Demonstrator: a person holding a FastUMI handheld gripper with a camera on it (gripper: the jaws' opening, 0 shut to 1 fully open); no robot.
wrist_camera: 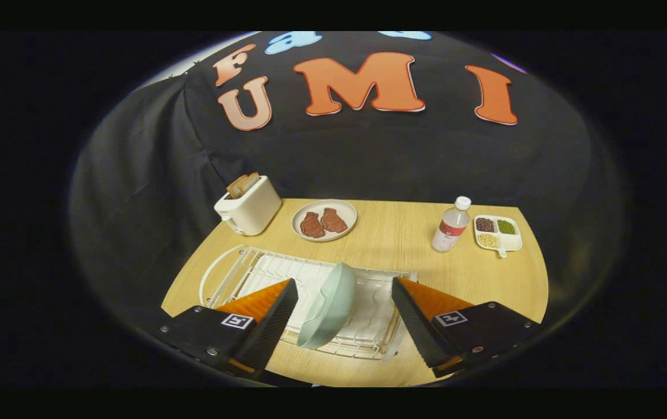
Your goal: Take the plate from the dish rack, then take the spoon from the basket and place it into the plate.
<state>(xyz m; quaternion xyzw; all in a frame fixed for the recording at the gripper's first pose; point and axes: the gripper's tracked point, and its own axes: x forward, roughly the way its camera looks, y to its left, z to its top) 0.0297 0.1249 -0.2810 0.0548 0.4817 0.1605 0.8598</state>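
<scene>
Wooden table (391, 238) under everything, pale top, with the booth's black cloth behind it.

Dish rack (362, 331) — white wire, lying flat just ahead of the fingers and running off toward 10 o'clock. Its slots hold the plate (328, 307) on edge: pale green, tilted, rim up, standing between the two fingers and a little beyond their tips. On edge like that the rim is offered to a pinch, which looks like the reason the gripper (345, 291) is lined up square on it.

Jaws spread wide, one finger each side of the plate, neither touching it. Nothing held. First step judged not yet done.

Toaster (248, 205) at 11 o'clock, bread in the slots. Far plate (324, 220) with two brown pieces on it at 12 o'clock. Bottle (450, 226) at 1 o'clock, and just beside it a small divided tray (498, 234) of beans.

All of these sit well beyond the rack — nothing between fingers and plate. Only likely snag: rack wires catching the plate's lower edge on the lift. No basket or spoon made out from here.
</scene>
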